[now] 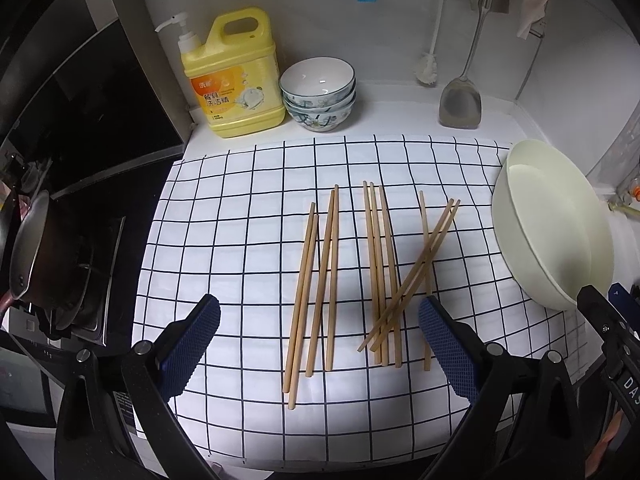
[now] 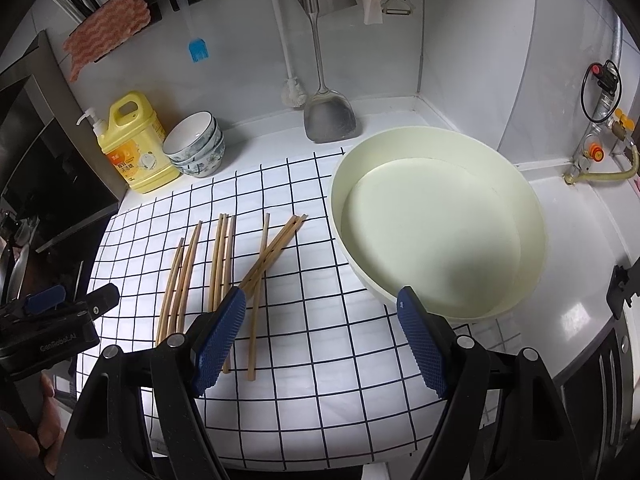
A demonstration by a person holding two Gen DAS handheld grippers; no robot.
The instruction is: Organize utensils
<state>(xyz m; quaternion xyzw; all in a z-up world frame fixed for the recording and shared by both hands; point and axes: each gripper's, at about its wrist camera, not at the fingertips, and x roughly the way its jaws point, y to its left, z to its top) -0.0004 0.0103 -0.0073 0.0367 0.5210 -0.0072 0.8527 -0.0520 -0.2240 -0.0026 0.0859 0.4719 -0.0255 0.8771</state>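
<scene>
Ten wooden chopsticks [image 1: 320,280] lie loose on the checked cloth [image 1: 240,208], all to the left of the cream basin [image 2: 440,232] that stands on the cloth's right edge. Nearest the basin a pair slants across a single upright stick; next comes a bunch of three lying roughly parallel; farthest from the basin are two pairs side by side, about parallel to the bunch. None of them touches the basin.

The left gripper [image 1: 320,344] hangs above the near ends of the chopsticks, pointing forward and down across the cloth, its blue-padded fingers [image 1: 192,344] spread wide with nothing between them. The chopsticks show in the gap but neither pad touches them. The right gripper [image 2: 322,340] is held just in front of the basin, tilted down toward the cloth, fingers likewise wide apart and empty; its left pad overlaps the slanted pair in the right wrist view, though contact cannot be told.

Behind the basin a metal spatula [image 2: 328,116] leans on the wall. Further left of the basin stand stacked patterned bowls [image 1: 318,92] and, touching them, a yellow detergent bottle [image 1: 234,80].
</scene>
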